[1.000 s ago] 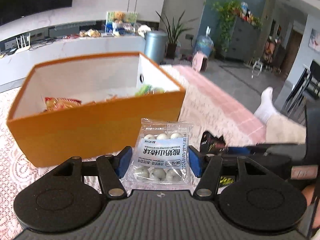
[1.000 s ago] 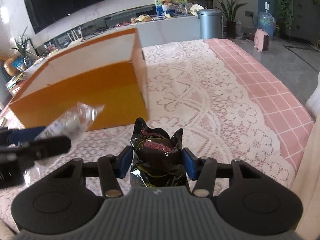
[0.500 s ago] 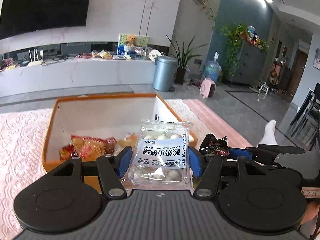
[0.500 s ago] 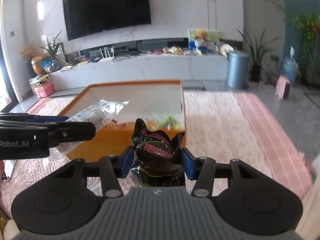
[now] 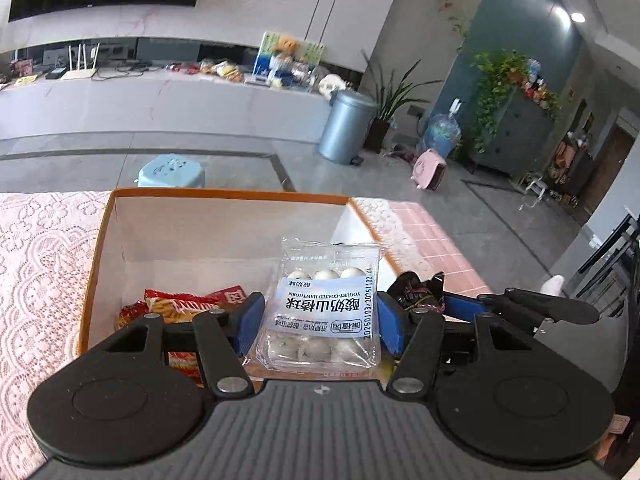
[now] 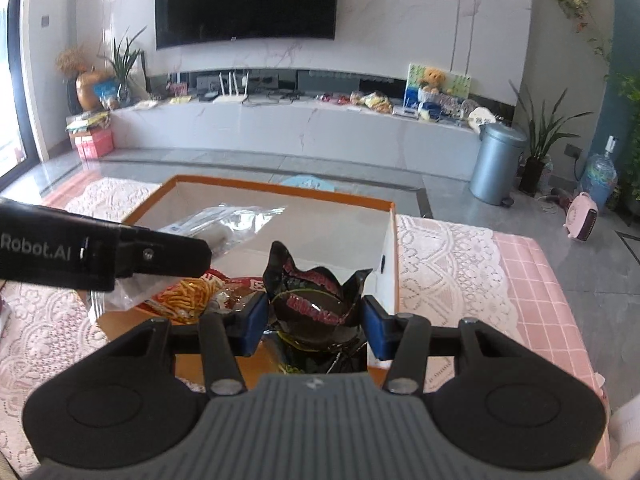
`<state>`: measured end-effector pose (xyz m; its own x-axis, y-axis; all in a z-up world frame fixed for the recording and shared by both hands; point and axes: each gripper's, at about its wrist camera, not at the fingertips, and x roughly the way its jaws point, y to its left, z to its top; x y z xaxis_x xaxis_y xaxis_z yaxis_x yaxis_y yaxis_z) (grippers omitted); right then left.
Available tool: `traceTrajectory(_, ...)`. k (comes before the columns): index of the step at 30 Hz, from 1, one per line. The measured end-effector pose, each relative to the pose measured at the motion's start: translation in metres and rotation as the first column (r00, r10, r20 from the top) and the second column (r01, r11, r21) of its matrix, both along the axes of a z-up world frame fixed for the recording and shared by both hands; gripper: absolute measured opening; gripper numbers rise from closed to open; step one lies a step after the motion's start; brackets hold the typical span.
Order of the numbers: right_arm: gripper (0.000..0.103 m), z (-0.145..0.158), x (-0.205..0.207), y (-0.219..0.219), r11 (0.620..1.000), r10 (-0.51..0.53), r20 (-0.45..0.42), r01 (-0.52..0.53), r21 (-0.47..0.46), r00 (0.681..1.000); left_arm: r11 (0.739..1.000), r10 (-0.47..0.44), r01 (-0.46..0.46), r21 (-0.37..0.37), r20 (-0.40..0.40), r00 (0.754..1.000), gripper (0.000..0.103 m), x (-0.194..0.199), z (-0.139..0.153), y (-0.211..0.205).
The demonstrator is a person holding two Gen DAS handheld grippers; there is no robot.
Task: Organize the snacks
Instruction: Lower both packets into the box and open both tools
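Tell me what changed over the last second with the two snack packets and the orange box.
Both grippers rose and moved over the open orange cardboard box, so its inside and the red snack bags now show. The left gripper kept its hold on the clear packet of white yogurt balls; the right gripper kept the black foil packet. Nothing was released; the box stayed put.

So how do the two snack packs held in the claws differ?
The hawthorn ball pack in the left claw is a clear, flat, rectangular tray with a white printed label; the dark candy wrapper in the right claw is opaque, black with red lettering, bulging, with pointed crimped corners. Both are clamped between blue pads above the orange box.
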<state>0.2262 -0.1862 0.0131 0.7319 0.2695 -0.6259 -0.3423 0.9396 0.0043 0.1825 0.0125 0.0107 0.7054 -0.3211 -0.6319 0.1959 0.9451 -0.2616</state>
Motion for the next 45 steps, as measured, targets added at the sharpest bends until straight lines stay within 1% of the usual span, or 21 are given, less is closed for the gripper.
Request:
traceTrajectory(2,0.049,-0.005,0.014,0.004,1.0,0.013,-0.022,-0.014,-0.014,1.0,1.0,0.005,-0.005,0.013,-0.012,1.0,0.068,0.011,-0.005,0.001)
traceTrajectory(5,0.049,-0.013,0.032,0.01,0.999,0.039,-0.044,-0.04,-0.033,0.998,1.0,0.01,-0.01,0.012,-0.042,0.999,0.068,0.026,-0.015,0.004)
traceTrajectory(10,0.048,-0.019,0.062,0.02,0.997,0.051,-0.068,-0.055,-0.057,0.996,0.999,0.037,-0.035,0.024,-0.087,0.996,0.068,0.046,-0.033,0.012)
traceTrajectory(14,0.048,-0.031,0.081,0.035,0.99,0.07,-0.083,-0.079,-0.118,0.994,0.998,0.055,-0.051,0.037,-0.12,0.991,0.068,0.058,-0.047,0.02)
traceTrajectory(18,0.048,-0.05,0.096,0.048,0.977,0.085,-0.117,-0.106,-0.186,0.989,0.996,0.065,-0.053,0.077,-0.16,0.985,0.068,0.066,-0.058,0.022)
traceTrajectory(22,0.048,-0.063,0.105,0.055,0.968,0.091,-0.152,-0.123,-0.218,0.984,0.991,0.037,-0.013,0.133,-0.18,0.983,0.068,0.069,-0.064,0.015)
traceTrajectory(26,0.049,-0.07,0.108,0.06,0.961,0.092,-0.177,-0.134,-0.243,0.98,0.986,0.041,-0.009,0.164,-0.194,0.98,0.068,0.073,-0.069,0.015)
traceTrajectory(30,0.049,-0.076,0.112,0.061,0.959,0.083,-0.205,-0.134,-0.248,0.975,0.985,0.039,-0.004,0.174,-0.196,0.98,0.069,0.071,-0.069,0.012)
traceTrajectory(31,0.051,-0.076,0.112,0.062,0.96,0.085,-0.203,-0.135,-0.247,0.976,0.984,0.04,-0.005,0.178,-0.196,0.98,0.069,0.071,-0.069,0.012)
traceTrajectory(33,0.048,-0.075,0.108,0.062,0.959,0.086,-0.196,-0.135,-0.25,0.977,0.983,0.046,-0.01,0.181,-0.197,0.979,0.069,0.073,-0.067,0.011)
traceTrajectory(36,0.048,-0.071,0.107,0.063,0.953,0.084,-0.178,-0.131,-0.272,0.98,0.985,0.053,-0.018,0.172,-0.201,0.978,0.07,0.072,-0.066,0.011)
traceTrajectory(39,0.051,-0.066,0.105,0.062,0.951,0.088,-0.165,-0.132,-0.28,0.982,0.987,0.046,-0.017,0.16,-0.18,0.983,0.073,0.067,-0.059,0.012)
traceTrajectory(41,0.064,-0.061,0.1,0.062,0.949,0.091,-0.149,-0.131,-0.286,0.985,0.987,0.042,-0.016,0.161,-0.156,0.987,0.08,0.064,-0.053,0.012)
traceTrajectory(43,0.071,-0.056,0.096,0.06,0.948,0.088,-0.133,-0.124,-0.293,0.987,0.985,0.042,-0.019,0.172,-0.13,0.991,0.083,0.06,-0.044,0.01)
traceTrajectory(45,0.074,-0.051,0.091,0.059,0.947,0.08,-0.12,-0.113,-0.3,0.99,0.984,0.042,-0.022,0.178,-0.112,0.993,0.084,0.055,-0.035,0.009)
